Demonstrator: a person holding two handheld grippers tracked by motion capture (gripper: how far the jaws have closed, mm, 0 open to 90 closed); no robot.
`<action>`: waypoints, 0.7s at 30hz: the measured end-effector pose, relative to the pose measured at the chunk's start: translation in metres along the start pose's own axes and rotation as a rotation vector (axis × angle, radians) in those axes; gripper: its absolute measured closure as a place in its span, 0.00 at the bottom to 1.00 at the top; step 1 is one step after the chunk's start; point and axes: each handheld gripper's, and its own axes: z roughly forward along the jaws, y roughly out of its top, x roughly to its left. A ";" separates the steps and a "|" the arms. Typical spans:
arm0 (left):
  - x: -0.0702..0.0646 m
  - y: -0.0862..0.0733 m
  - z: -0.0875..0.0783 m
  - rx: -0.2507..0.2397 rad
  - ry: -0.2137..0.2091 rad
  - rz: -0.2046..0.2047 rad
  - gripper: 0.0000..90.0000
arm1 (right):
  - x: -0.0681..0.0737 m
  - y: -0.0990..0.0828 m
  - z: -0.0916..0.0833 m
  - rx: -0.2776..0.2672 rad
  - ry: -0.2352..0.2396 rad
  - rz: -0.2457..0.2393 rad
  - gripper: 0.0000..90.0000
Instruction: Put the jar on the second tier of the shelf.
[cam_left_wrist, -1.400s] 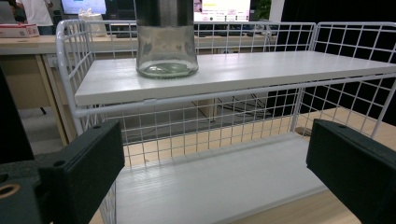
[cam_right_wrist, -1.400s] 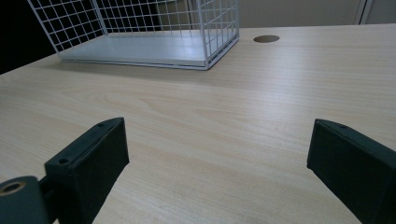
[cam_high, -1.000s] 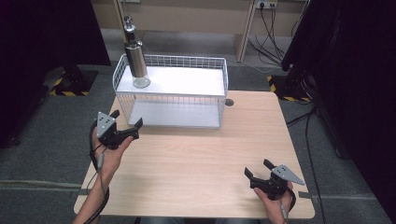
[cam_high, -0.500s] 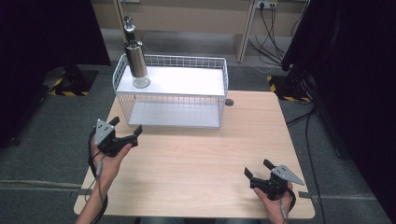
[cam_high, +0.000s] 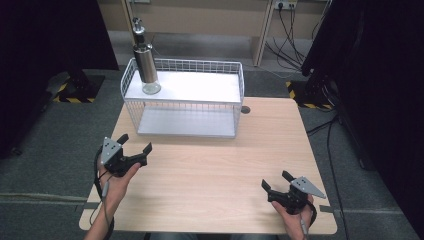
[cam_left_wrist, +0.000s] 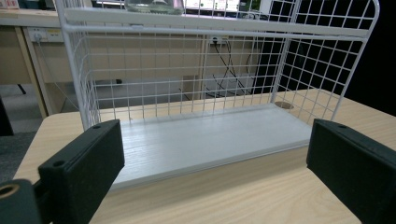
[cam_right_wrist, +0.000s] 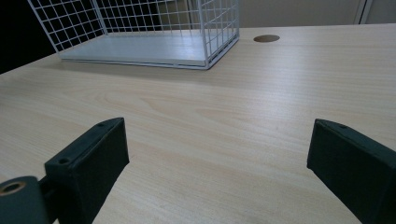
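Your right claw (cam_high: 277, 186) sits low at the near right corner of the bench (cam_high: 215, 170), jaws spread wide apart with nothing between them; in the right gripper view its two black pads frame bare wood grain. Your left claw (cam_high: 136, 147) is held above the near left part of the bench, jaws likewise wide apart and empty, aimed at the wire rack (cam_high: 186, 107). In the left gripper view the pads stand either side of the rack's white lower shelf (cam_left_wrist: 205, 140), with the mesh walls rising behind it. The rack stands at the far middle of the bench, well apart from both claws. A round cable hole (cam_high: 245, 109) lies in the benchtop just beside the rack's right end. On the rack's upper shelf (cam_high: 200, 86), at its left end, a tall metal bottle (cam_high: 145, 57) with a clear glass base stands upright. Beyond the bench, cables (cam_high: 295, 20) hang from wall sockets onto the grey floor.
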 end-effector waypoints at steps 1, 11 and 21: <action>0.000 -0.002 -0.001 0.001 -0.001 -0.001 0.04 | 0.000 0.000 0.000 0.000 0.000 0.000 0.06; -0.002 -0.016 -0.007 0.016 -0.010 -0.003 0.04 | 0.000 0.000 0.000 0.000 0.000 0.000 0.06; -0.002 -0.031 -0.011 0.036 -0.011 -0.015 0.04 | 0.000 0.000 0.000 0.000 0.000 -0.001 0.06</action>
